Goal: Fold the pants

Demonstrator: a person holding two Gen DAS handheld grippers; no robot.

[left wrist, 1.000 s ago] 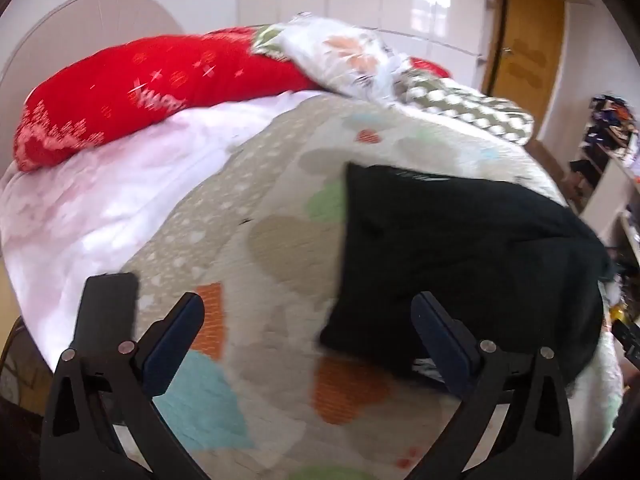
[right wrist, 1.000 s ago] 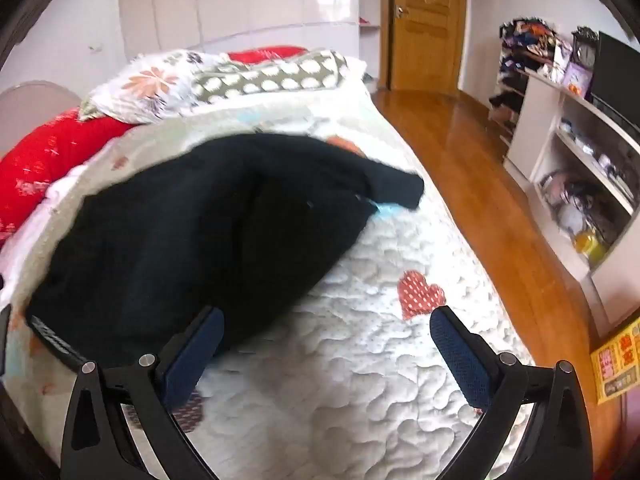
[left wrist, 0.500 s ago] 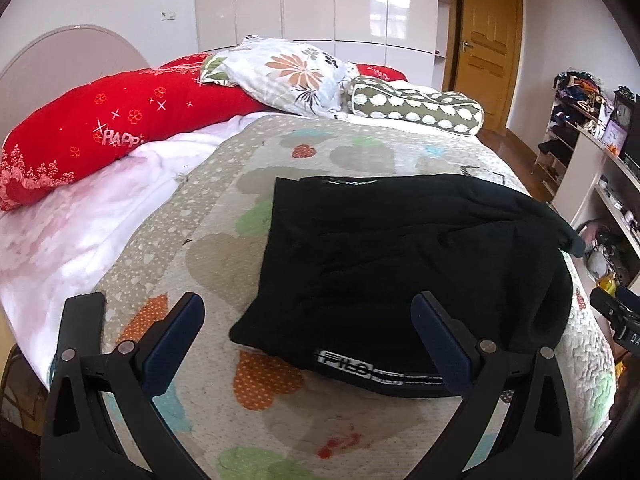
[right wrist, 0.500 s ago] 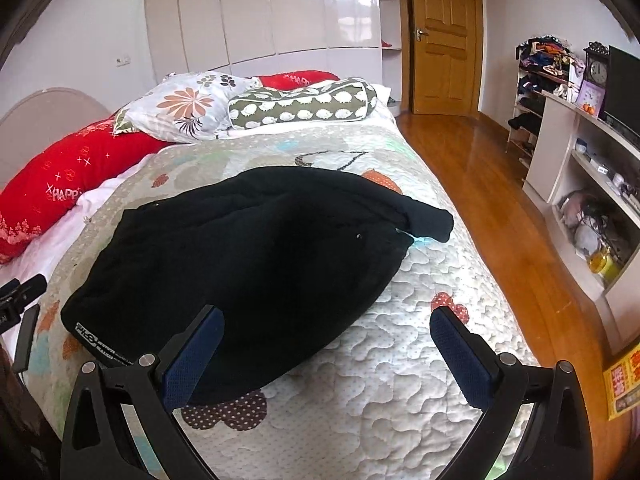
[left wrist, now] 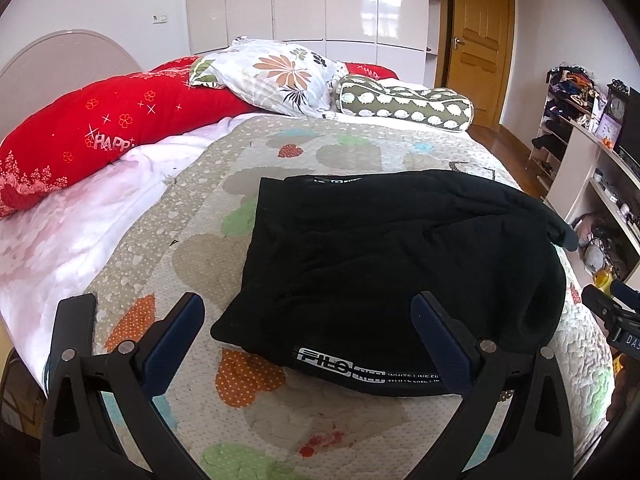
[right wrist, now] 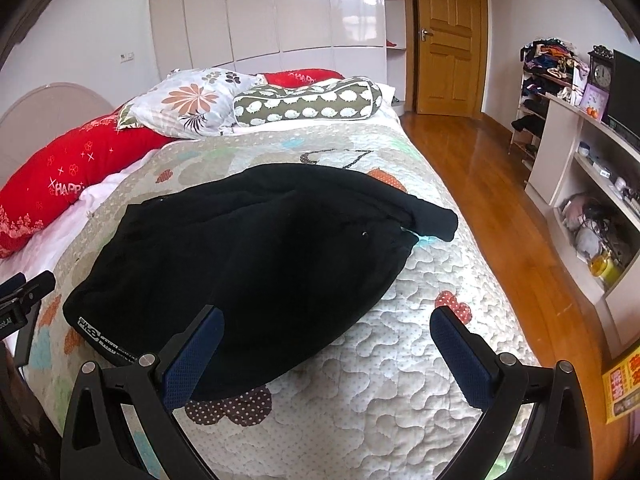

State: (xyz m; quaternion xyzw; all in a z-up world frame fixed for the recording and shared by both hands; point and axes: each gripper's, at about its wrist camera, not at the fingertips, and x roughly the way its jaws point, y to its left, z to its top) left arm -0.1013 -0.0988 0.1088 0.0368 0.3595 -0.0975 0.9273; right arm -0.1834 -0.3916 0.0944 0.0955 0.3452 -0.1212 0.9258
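quilt [left wrist: 192, 216] with hearts covers bed | red pillow [left wrist: 100, 128], flowered pillow [left wrist: 272, 76], green bolster [left wrist: 404, 104] at head | wooden door [right wrist: 448, 40] | white wardrobe [right wrist: 260, 12] | shelves [right wrist: 592, 184] right

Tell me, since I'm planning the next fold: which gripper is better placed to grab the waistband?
Left, probably. The left gripper is open with the printed waistband lying between its fingers. The right gripper is also open but frames mostly quilt and the pants' far side.
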